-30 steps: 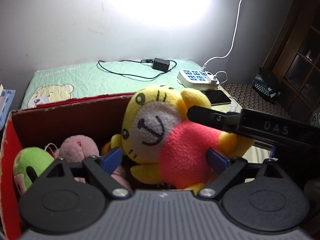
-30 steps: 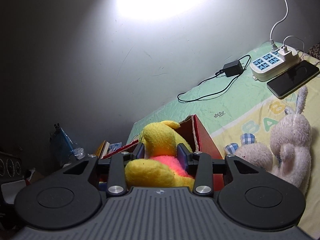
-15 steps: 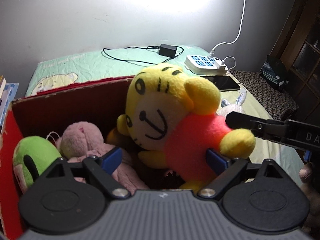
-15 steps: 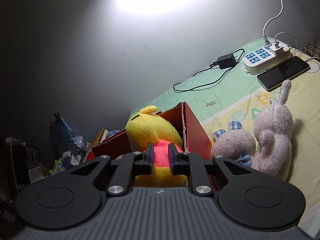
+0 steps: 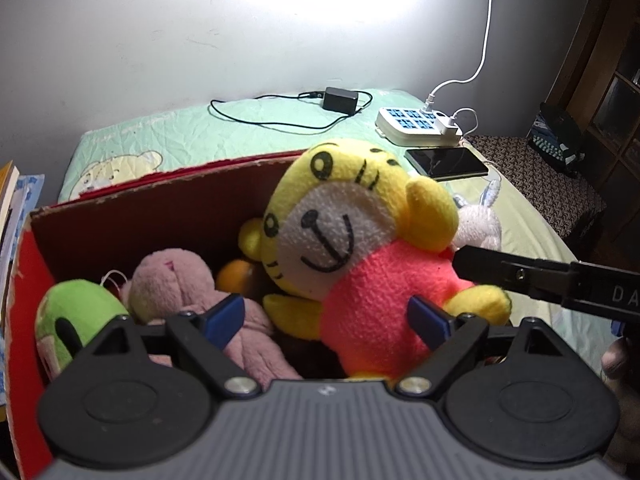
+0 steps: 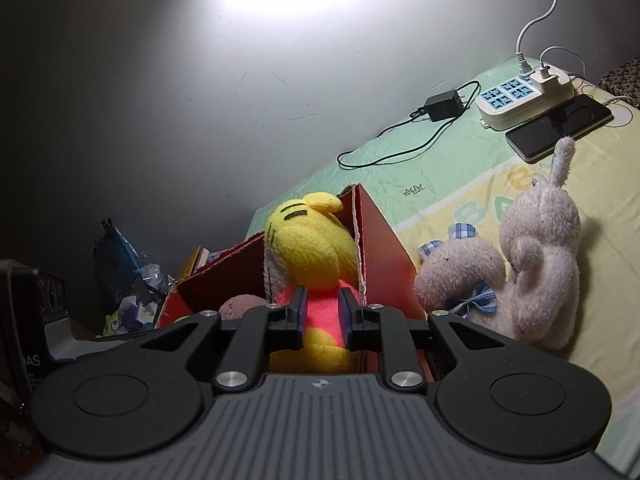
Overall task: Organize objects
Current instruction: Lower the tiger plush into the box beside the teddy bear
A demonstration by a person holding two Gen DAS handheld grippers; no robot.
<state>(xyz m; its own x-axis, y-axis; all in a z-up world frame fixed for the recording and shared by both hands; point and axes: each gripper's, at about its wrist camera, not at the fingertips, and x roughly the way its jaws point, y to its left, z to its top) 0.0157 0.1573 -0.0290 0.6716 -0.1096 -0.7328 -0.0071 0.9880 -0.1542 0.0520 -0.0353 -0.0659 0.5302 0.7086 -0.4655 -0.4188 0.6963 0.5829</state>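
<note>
A yellow tiger plush [image 5: 360, 240] in a pink shirt sits at the right end of the red cardboard box [image 5: 160, 188]. My right gripper [image 6: 322, 312] is shut on its pink body. Its jaws are opening slightly, with the fabric still pinched between the pads. One right finger [image 5: 520, 276] reaches in from the right in the left wrist view. My left gripper [image 5: 326, 318] hovers over the box, closing. The tiger's body lies between its pads, which do not clamp it. A pink plush [image 5: 172, 280] and a green plush [image 5: 76, 316] lie in the box.
A white rabbit plush [image 6: 536, 272] lies on the bed sheet right of the box [image 6: 384, 252]. Behind it are a phone [image 6: 560, 128], a power strip [image 6: 524, 100] and a black charger [image 6: 442, 106] with its cable. Books [image 5: 12, 200] stand left of the box.
The right jaws have narrowed from a wide hold to a tight pinch on the tiger's pink body. The tiger now sits more upright, inside the box's right end. The left jaws have narrowed a little.
</note>
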